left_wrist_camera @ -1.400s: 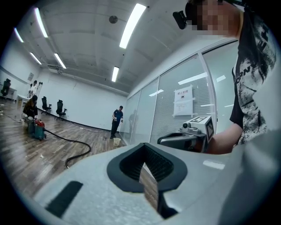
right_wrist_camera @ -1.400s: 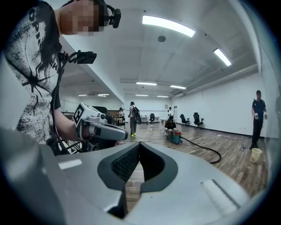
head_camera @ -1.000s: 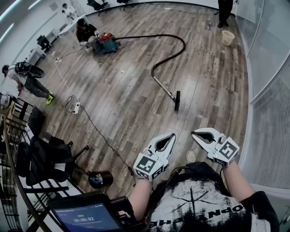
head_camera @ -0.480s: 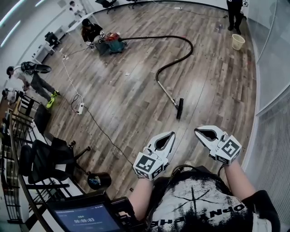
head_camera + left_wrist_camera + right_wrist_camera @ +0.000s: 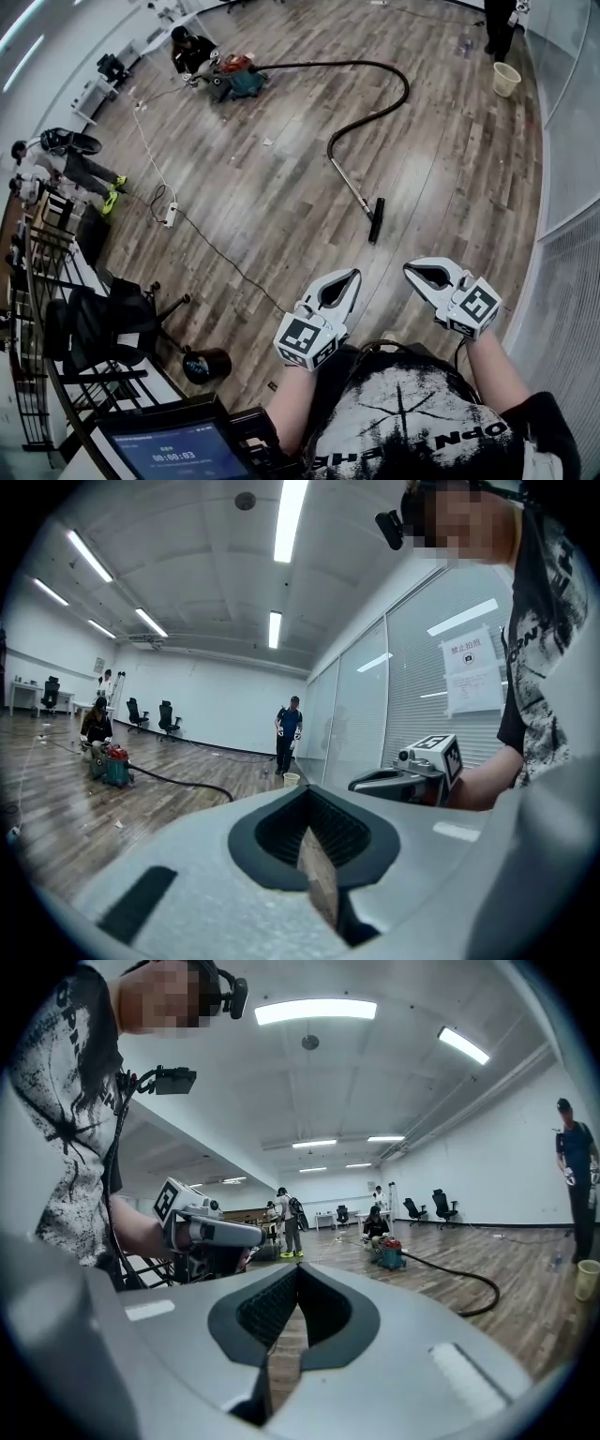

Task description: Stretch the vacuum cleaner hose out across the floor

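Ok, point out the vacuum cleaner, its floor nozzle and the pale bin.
vacuum cleaner [image 5: 242, 84]: head view, on its teal body.
floor nozzle [image 5: 376, 220]: head view, middle of the black head.
pale bin [image 5: 507, 86]: head view, on its side wall.

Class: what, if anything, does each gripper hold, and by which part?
Nothing. The left gripper and right gripper are shut and empty; the black vacuum hose lies apart on the wooden floor.

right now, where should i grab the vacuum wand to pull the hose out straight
Probably the rigid metal wand just above the floor nozzle, from the near side, jaws across it: it lies flat, straight and thin, while the hose curls away behind it.
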Available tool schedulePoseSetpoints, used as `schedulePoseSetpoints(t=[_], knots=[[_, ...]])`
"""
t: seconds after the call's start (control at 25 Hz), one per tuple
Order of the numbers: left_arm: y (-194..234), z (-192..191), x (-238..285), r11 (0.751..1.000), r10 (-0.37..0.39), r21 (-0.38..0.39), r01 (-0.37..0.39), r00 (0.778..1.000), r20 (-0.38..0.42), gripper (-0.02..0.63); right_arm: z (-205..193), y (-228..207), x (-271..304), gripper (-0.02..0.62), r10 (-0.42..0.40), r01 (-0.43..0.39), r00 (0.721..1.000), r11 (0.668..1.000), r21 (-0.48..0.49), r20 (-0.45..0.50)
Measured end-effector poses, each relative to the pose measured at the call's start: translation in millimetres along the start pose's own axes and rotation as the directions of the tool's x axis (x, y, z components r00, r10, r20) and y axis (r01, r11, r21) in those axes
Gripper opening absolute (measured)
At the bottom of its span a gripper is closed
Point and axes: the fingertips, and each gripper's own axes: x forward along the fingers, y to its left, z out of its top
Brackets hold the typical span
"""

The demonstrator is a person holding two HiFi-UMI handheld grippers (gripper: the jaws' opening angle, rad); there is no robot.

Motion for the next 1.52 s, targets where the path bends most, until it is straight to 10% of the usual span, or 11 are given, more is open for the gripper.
schedulePoseSetpoints(t=[1.52], knots=[[318.7, 24.7, -39.9, 0.992, -0.110, -0.053, 0.111, 0.994, 0.028, 0.000, 40.7, -53.1, 316.7, 0.008, -0.098, 0.094, 0.992, 0.994, -0.048, -0.081]])
